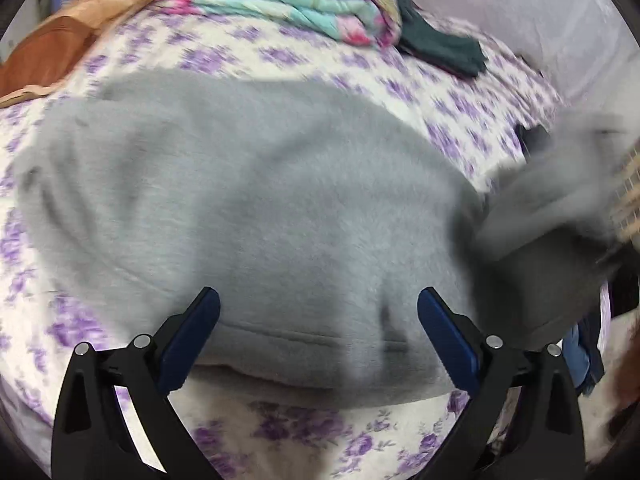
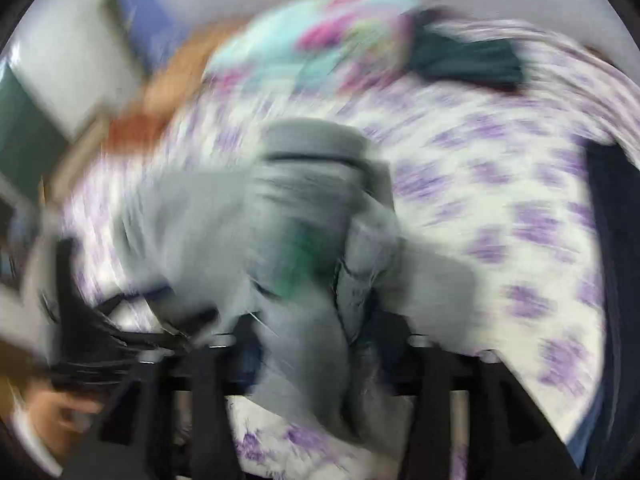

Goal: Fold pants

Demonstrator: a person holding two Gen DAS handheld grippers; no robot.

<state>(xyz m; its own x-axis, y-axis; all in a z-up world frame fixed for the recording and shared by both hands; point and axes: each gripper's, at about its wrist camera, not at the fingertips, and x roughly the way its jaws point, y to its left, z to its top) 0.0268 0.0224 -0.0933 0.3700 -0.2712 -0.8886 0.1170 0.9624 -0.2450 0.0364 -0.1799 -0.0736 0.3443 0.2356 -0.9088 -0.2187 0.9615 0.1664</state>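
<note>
The grey fleece pants [image 1: 248, 200] lie spread on a bed with a purple-flowered sheet [image 1: 304, 436]. My left gripper [image 1: 318, 300] is open, its blue-padded fingers [image 1: 200, 332] standing apart just over the near hem of the pants, holding nothing. In the right wrist view, which is heavily blurred, my right gripper [image 2: 316, 332] is shut on a bunched part of the grey pants [image 2: 304, 240] and holds it lifted off the sheet [image 2: 500, 200]. That lifted bunch also shows at the right of the left wrist view [image 1: 552, 208].
A folded teal and pink floral blanket [image 1: 304, 0] and a dark green garment [image 1: 440, 48] lie at the far side of the bed. An orange-brown cloth [image 1: 60, 48] lies at the far left. A hand [image 2: 60, 412] shows at the lower left of the right wrist view.
</note>
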